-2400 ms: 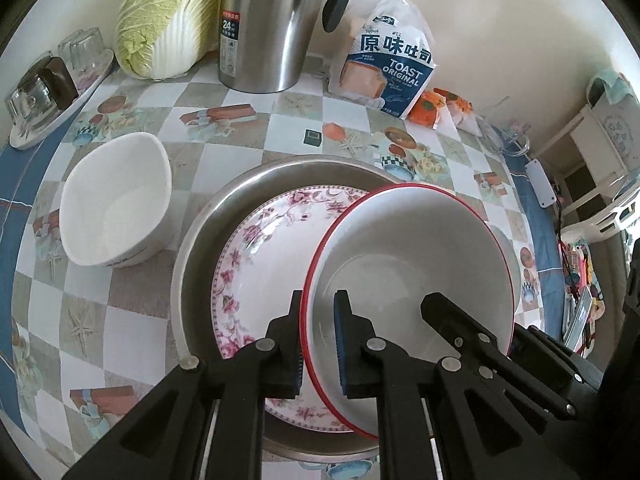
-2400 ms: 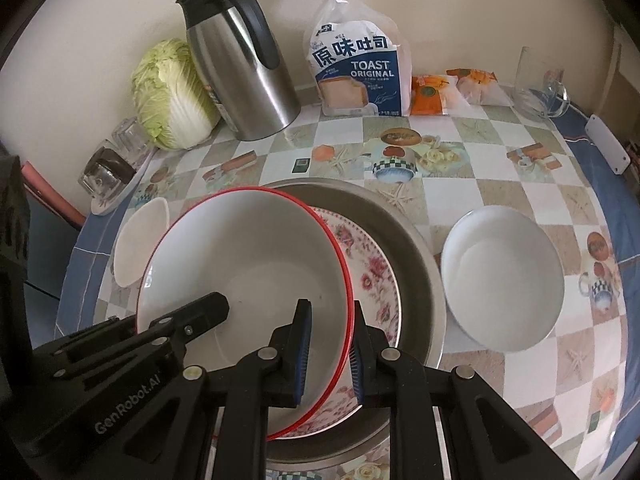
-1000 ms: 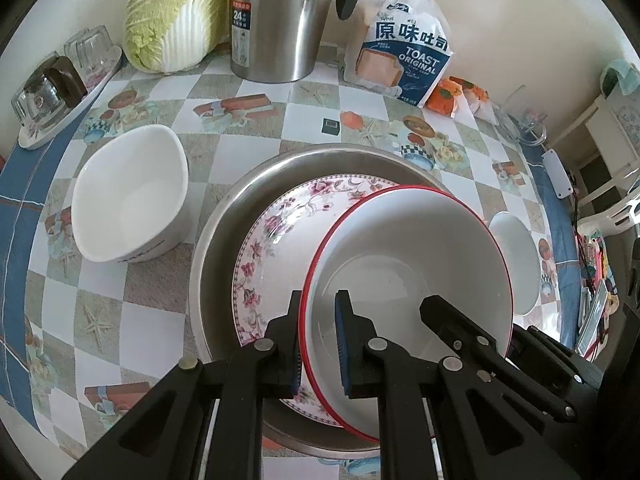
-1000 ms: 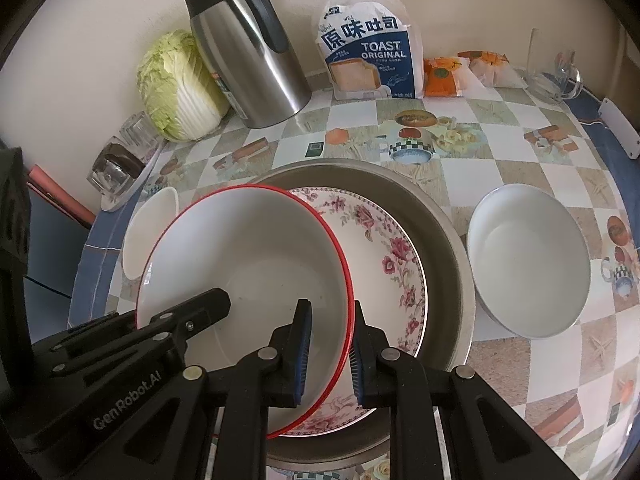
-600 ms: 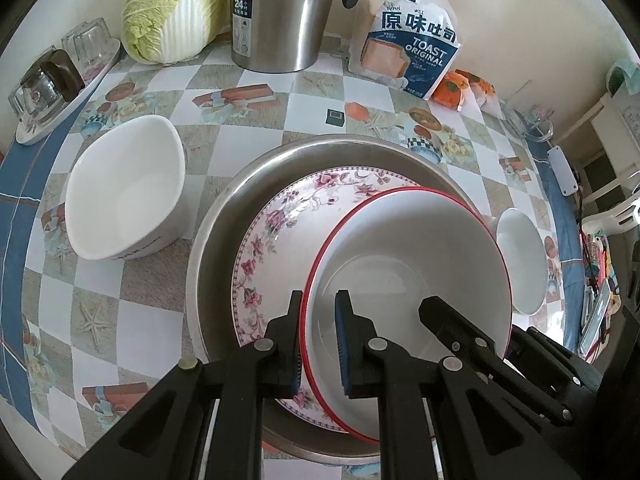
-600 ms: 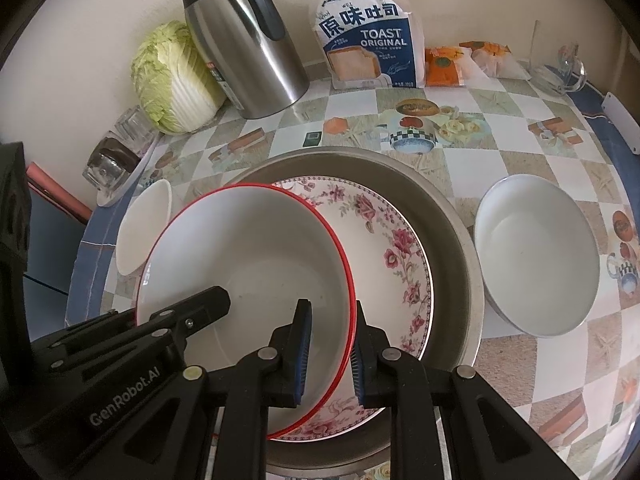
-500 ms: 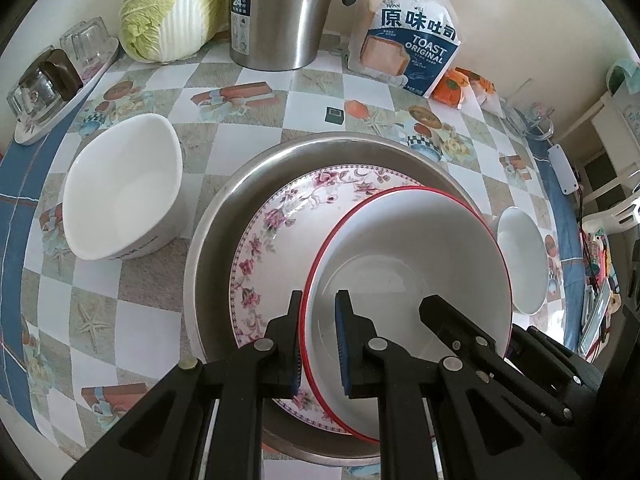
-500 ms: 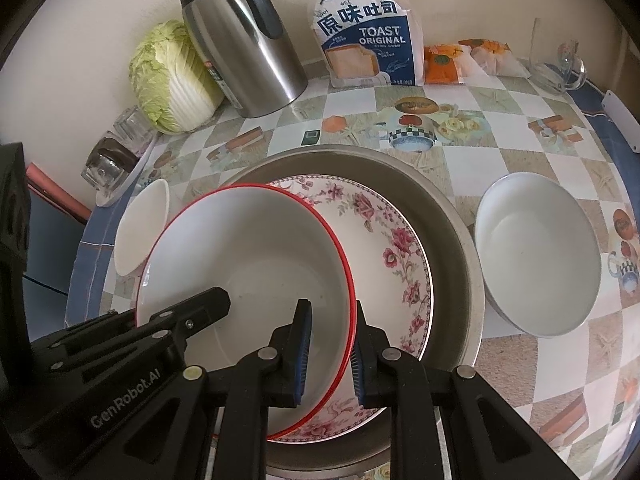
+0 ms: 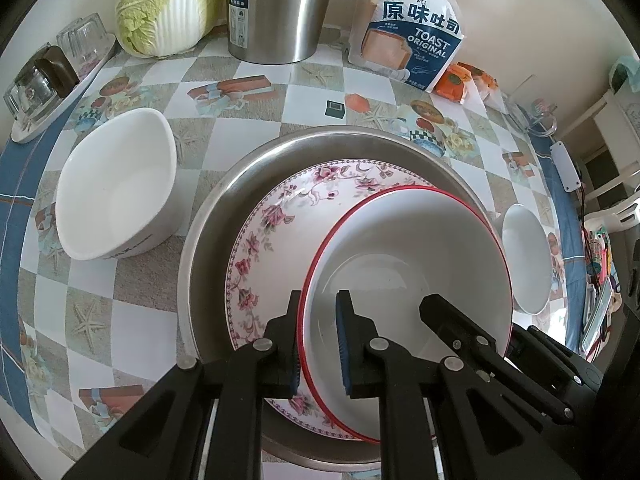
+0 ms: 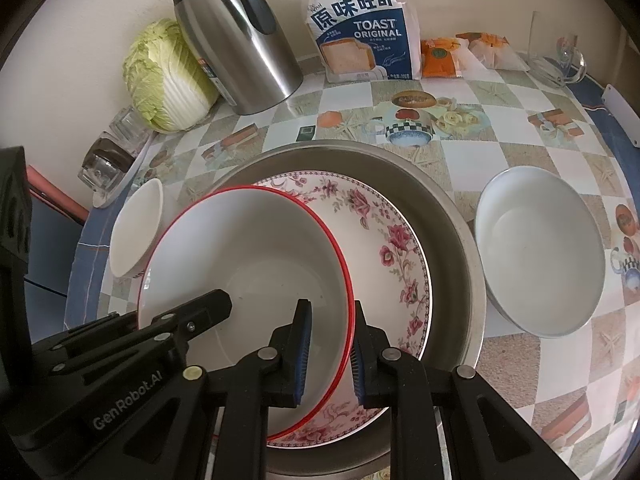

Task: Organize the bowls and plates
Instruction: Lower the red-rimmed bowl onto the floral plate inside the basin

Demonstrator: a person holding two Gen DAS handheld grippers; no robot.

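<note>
A worktop (image 10: pixel 500 120) covered in checked, picture-printed oilcloth carries a wide steel basin (image 10: pixel 448 216) at its middle. Left of the basin sits a squarish white bowl (image 9: pixel 116 184), right of it a round white bowl (image 10: pixel 540 248); behind it stand a steel thermos jug (image 10: pixel 236 40), a napa cabbage (image 10: pixel 164 76) and a blue-and-white bag of toast bread (image 10: pixel 360 36).

The black two-finger left tool (image 9: pixel 318 344) and right tool (image 10: pixel 328 354) are angled steeply downward, each clamped on a red-rimmed white bowl (image 9: pixel 412 256).

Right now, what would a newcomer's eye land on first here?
The red-rimmed bowl, pinched at opposite rim edges by the left gripper and right gripper. It sits over a floral plate inside a steel basin. A white bowl waits beside the basin.
</note>
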